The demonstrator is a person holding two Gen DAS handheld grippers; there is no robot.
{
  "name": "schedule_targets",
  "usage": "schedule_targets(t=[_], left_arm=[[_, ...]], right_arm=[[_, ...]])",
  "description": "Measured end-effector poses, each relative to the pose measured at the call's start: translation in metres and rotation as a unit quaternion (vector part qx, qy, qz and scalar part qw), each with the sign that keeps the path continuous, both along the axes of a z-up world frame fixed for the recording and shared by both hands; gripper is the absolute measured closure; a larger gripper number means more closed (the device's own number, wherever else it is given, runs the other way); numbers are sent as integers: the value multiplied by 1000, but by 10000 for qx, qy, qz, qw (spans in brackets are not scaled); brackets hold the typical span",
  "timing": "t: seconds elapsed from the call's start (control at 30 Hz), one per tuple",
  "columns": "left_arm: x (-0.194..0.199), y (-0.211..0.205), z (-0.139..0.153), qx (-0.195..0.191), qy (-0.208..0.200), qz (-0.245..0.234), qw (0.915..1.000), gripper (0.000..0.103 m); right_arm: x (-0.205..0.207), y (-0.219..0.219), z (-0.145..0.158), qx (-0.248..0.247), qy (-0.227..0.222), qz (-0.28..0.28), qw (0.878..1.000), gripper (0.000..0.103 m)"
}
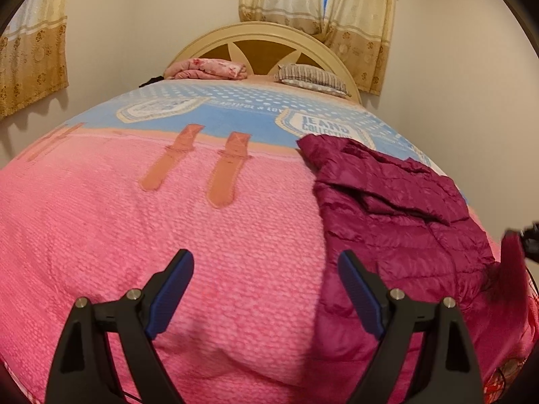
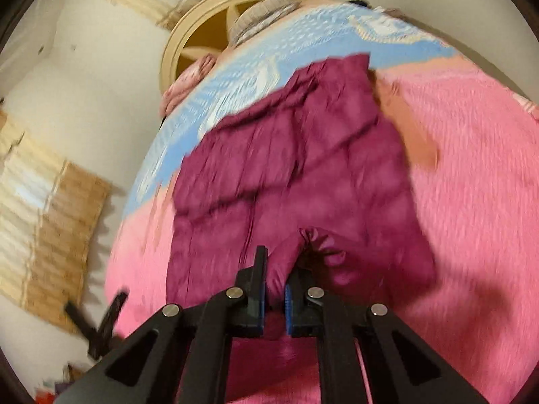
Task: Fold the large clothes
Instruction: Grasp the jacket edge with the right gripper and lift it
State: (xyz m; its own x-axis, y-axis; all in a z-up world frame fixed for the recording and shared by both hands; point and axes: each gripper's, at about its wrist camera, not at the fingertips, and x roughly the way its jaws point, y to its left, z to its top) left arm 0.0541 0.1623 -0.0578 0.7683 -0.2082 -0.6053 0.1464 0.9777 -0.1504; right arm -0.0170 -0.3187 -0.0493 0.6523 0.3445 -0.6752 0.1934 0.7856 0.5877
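Two tools are working: the right tool [image 2: 274, 289] is pinching the jacket [image 2: 296, 168] lying on the bed [image 2: 471, 168], while the left tool [image 1: 266, 289] is gaping wide, empty. The slippery cloth could slide out.

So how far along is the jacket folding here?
Early. Done: the maroon quilted puffer jacket lies on the pink bedspread, partly doubled over. In hand: the right gripper is pinching its near edge; the left gripper is open and empty. Left: the remaining folds.
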Motion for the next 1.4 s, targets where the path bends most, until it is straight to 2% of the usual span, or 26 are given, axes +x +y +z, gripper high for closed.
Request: schedule_targets(t=[0.17, 0.3, 0.53, 0.6, 0.63, 0.67, 0.73, 0.77, 0.87, 0.93, 1.13, 1.2, 1.3, 1.33, 1.4], left_arm=[[13, 13, -9, -16, 120, -55, 9999, 13], [22, 16, -13, -220, 217, -318, 9990, 13], [33, 0, -7, -607, 183, -1084, 9921, 13], [40, -10, -8, -778, 240, -1326, 9878, 12], [45, -15, -10, -907, 285, -1433, 9851, 5], [53, -23, -14, -1080, 382, -1523, 9817, 3], [62, -36, -13, -1281, 525, -1746, 9749, 3], [62, -40, -7, -1340, 446, -1845, 9726, 3], [57, -40, 13, -1134, -55, -1781, 9774, 3], [57, -33, 20, -1026, -93, -1731, 9795, 3], [40, -3, 22, -1302, 55, -1928, 9725, 0], [38, -5, 13, -1293, 130, -1999, 9712, 0], [49, -19, -8, -1259, 484, -1877, 9729, 0], [54, -27, -15, -1389, 665, -1910, 9694, 0], [59, -39, -18, -1570, 741, -2112, 9619, 0]], right_arm=[[33, -44, -9, 235, 21, -731, 9970, 96], [57, -52, -35, 98, 359, -1025, 9940, 96], [73, -44, -48, -345, 477, -1031, 9929, 96], [76, -43, -49, -418, 471, -1008, 9929, 96], [77, -42, -50, -445, 482, -985, 9930, 96], [80, -42, -52, -455, 487, -954, 9932, 96], [85, -43, -55, -476, 542, -933, 9930, 96], [87, -44, -57, -460, 572, -944, 9928, 96], [91, -47, -61, -394, 655, -970, 9923, 96], [92, -47, -62, -398, 663, -965, 9923, 96], [94, -47, -66, -343, 638, -961, 9927, 96], [94, -44, -65, -439, 588, -925, 9930, 96], [93, -39, -64, -628, 531, -895, 9926, 96], [93, -38, -63, -682, 525, -896, 9923, 96], [93, -37, -63, -705, 540, -906, 9919, 96]])
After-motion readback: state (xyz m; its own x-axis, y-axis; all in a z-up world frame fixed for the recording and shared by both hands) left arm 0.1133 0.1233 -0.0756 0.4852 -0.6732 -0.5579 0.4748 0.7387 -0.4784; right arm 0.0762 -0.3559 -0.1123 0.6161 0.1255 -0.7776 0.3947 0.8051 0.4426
